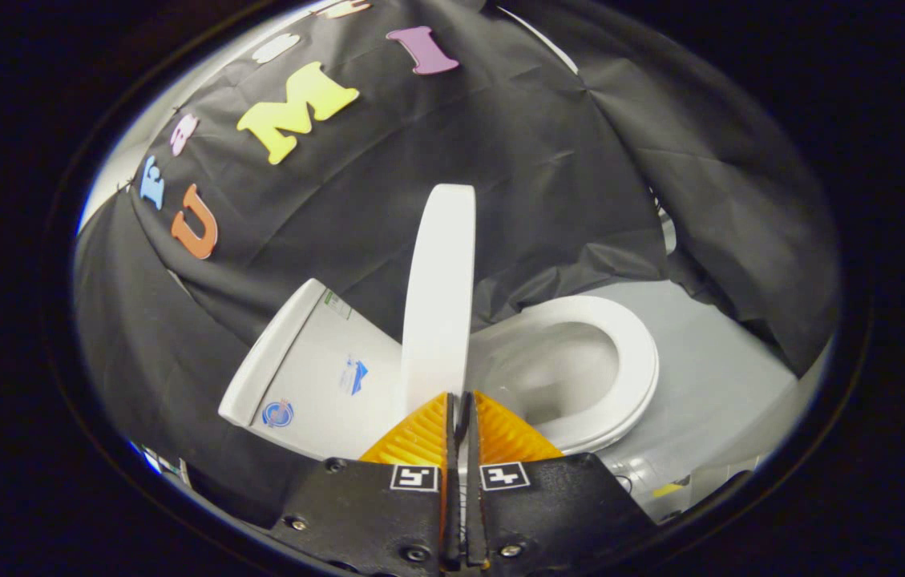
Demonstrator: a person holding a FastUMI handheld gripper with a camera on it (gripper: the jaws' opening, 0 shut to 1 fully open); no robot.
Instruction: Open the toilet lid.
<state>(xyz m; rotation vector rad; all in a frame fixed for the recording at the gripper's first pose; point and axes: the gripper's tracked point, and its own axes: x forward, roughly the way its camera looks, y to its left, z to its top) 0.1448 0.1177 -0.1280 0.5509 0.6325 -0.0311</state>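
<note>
The white toilet lid (440,288) stands raised, seen edge-on, rising straight ahead from my fingertips. To one side of it lies the white seat ring (630,361) around the open bowl (556,377). The white tank (308,377) with small stickers is on the lid's other side. My gripper (460,399) is shut, its tips right at the near end of the lid's edge. Nothing shows between the fingers, and I cannot tell whether the tips touch the lid.
Black cloth walls hang close behind the tank and around the toilet. A pale grey floor (717,361) spreads beyond the seat ring. A small yellow item (667,489) lies on the floor near the toilet's base.
</note>
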